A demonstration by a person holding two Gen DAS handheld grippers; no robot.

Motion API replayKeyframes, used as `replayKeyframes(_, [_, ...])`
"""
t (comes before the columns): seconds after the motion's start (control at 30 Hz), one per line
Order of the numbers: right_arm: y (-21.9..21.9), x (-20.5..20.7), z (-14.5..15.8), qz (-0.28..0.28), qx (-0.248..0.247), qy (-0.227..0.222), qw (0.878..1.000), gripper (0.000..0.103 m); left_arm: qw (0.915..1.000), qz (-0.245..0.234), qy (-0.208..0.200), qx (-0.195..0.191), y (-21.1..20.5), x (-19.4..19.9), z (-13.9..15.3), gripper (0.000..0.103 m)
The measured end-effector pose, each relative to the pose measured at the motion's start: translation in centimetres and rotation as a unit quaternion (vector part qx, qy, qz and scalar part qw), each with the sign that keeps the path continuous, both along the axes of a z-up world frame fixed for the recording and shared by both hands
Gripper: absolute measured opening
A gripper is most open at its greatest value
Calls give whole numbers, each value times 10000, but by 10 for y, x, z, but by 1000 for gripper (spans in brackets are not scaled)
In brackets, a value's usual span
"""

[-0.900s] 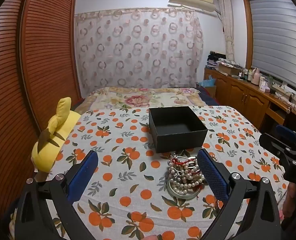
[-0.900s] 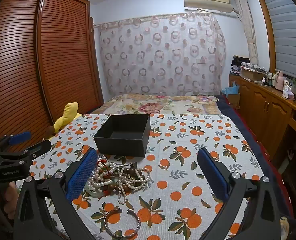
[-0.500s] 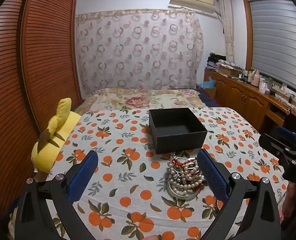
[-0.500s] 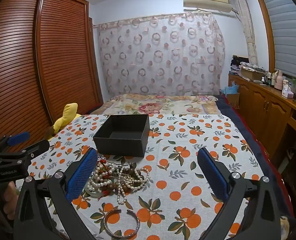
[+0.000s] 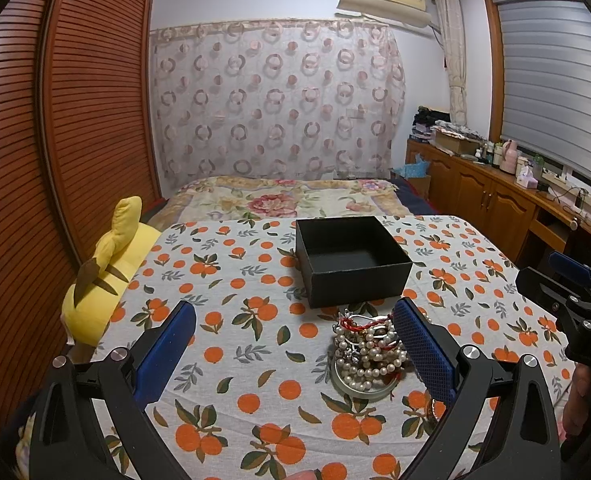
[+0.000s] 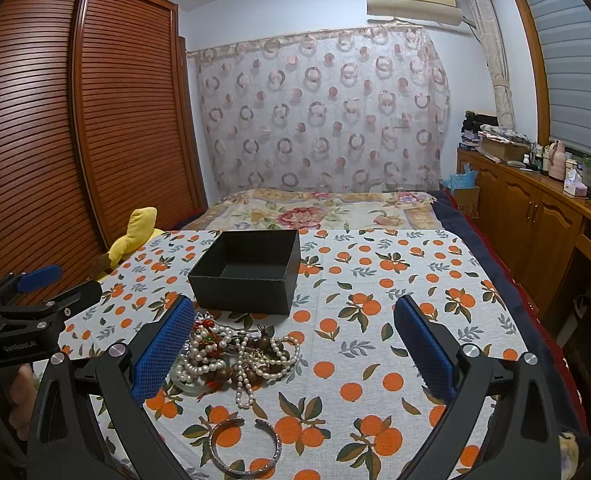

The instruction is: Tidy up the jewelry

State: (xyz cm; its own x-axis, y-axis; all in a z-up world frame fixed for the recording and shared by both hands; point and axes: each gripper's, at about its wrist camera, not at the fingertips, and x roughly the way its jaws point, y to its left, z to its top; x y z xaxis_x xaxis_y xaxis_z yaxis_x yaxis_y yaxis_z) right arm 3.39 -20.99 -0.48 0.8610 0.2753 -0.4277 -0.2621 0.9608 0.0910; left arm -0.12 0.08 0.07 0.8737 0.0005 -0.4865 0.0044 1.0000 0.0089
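Both claws are wide open and hold nothing. The left claw (image 5: 295, 344) hangs over the cloth with the heap of jewelry (image 5: 369, 354) right by its right finger, and the black box (image 5: 351, 260) sits just past the heap, empty as far as one can see. From the right claw (image 6: 293, 344) the same heap (image 6: 235, 354) lies by its left finger, the box (image 6: 247, 272) is a bit farther on, and a silver bangle (image 6: 245, 446) lies alone on the cloth, close under the claw. Nothing looks put away yet, so the job seems to be at its start. The beads, the red string and the brown beads are all tangled, so a grab in the middle would likely drag the whole heap. A good first pick looks like the bangle, since it is loose and apart. The right claw should come down over its rim, one finger in the ring and one out, and pinch softly. Then lift it straight up, carry it over the box and let go low inside.
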Motion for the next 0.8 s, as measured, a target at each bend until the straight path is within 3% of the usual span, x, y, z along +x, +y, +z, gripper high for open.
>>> replayKeyframes(0.8, [1,-1,0,-4,15,-15,10000,101,10000,-3,-14,-16,0,1,-1,96])
